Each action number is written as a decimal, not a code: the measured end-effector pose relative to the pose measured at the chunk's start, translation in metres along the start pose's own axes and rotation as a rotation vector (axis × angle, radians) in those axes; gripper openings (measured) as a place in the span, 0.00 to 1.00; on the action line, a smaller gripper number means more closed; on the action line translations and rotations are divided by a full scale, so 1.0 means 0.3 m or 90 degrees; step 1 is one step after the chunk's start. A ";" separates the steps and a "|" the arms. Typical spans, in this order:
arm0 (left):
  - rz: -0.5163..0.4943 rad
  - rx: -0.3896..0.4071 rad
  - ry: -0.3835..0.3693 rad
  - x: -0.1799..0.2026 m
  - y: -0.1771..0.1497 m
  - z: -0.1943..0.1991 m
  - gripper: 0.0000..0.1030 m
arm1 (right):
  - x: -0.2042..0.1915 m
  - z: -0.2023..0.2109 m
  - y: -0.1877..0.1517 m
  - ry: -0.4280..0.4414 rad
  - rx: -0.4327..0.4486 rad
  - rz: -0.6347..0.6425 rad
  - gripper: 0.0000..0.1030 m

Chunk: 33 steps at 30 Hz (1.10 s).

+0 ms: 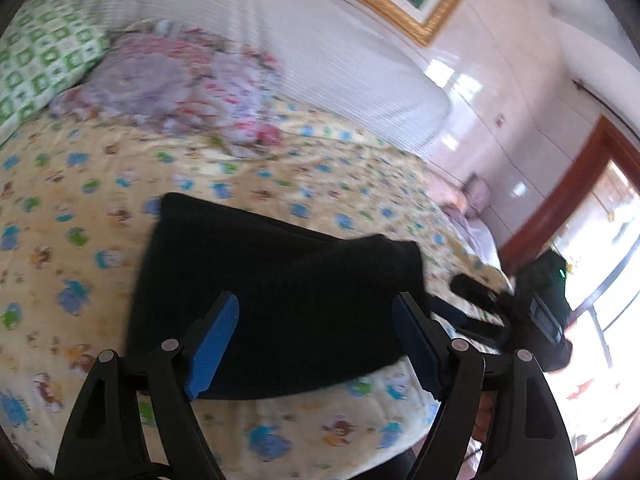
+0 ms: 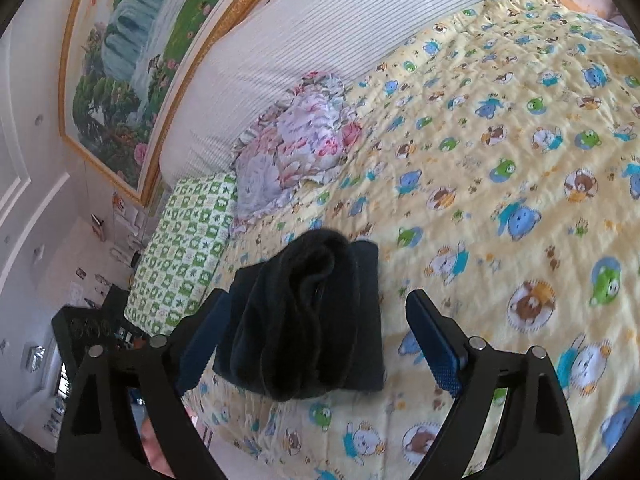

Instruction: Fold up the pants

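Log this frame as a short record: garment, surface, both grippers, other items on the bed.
garment: black pants, folded into a compact bundle, lying free
surface: yellow bear-print quilt on a bed
left gripper: open, jaws either side of the pants in its own view, pads not pressing
right gripper: open, nothing held
other items: floral pillow, green checked pillow, both near the striped headboard
wall: gold-framed painting
fold status: looks finished, pants released
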<state>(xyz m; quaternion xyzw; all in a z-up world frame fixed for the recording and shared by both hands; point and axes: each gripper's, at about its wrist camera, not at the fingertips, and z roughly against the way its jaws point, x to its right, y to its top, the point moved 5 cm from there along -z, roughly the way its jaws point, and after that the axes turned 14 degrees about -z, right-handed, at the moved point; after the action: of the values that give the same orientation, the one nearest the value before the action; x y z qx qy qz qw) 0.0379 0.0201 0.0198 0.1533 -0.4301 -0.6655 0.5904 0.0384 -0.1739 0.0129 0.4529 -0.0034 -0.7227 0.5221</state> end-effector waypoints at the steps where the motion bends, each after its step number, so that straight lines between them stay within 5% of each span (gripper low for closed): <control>1: 0.010 0.000 0.004 -0.023 -0.004 0.008 0.77 | 0.003 -0.003 -0.008 -0.004 -0.002 0.000 0.88; 14: 0.097 -0.030 0.019 -0.247 -0.057 0.001 0.78 | 0.014 -0.054 -0.065 -0.020 -0.038 -0.008 0.89; 33: 0.133 -0.069 -0.014 -0.294 -0.091 -0.076 0.79 | 0.032 -0.106 -0.084 -0.046 -0.063 -0.017 0.89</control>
<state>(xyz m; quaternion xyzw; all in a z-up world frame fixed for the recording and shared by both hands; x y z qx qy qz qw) 0.0588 0.0902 -0.0410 0.0678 -0.4136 -0.6242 0.6593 0.0399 -0.1549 -0.0241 0.4002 0.0199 -0.7447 0.5338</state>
